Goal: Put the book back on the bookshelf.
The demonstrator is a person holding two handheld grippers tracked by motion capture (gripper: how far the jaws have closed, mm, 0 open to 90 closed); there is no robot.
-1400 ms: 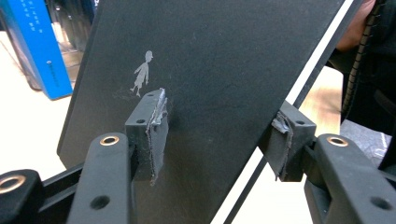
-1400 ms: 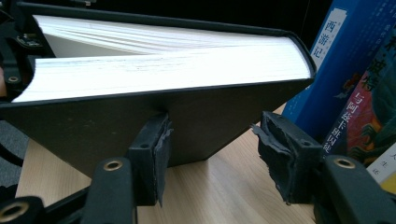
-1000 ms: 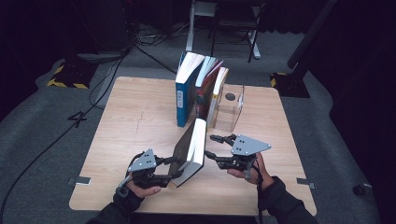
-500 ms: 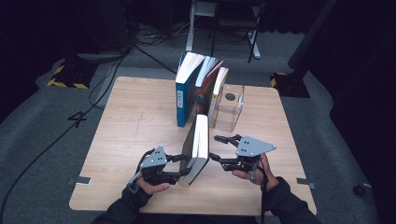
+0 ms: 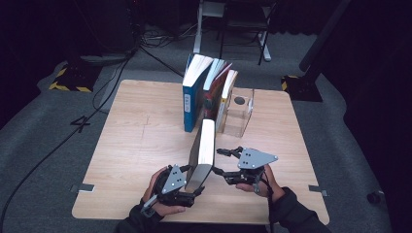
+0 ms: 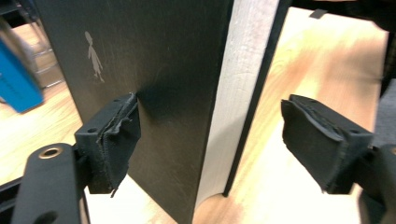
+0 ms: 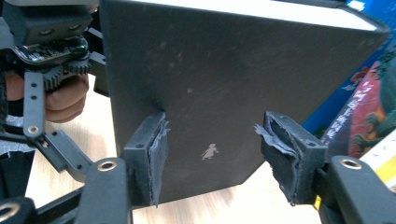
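Wooden table (image 5: 141,145) in a dark room, black book (image 5: 203,153) standing upright, left gripper (image 5: 194,187) jaws just opened around it, right gripper (image 5: 221,160) open beside its cover, row of books (image 5: 206,92) behind.

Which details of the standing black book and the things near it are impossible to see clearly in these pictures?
- Upright black hardcover book: title unreadable; in the high view too small, in both gripper views the cover is cut off by the frame edges.
- Blue-covered book in the left gripper view: blurred, cut by the left edge.
- Colourful illustrated book cover in the right gripper view: mostly hidden behind the black book.
- Clear plastic box: contents too small to tell.
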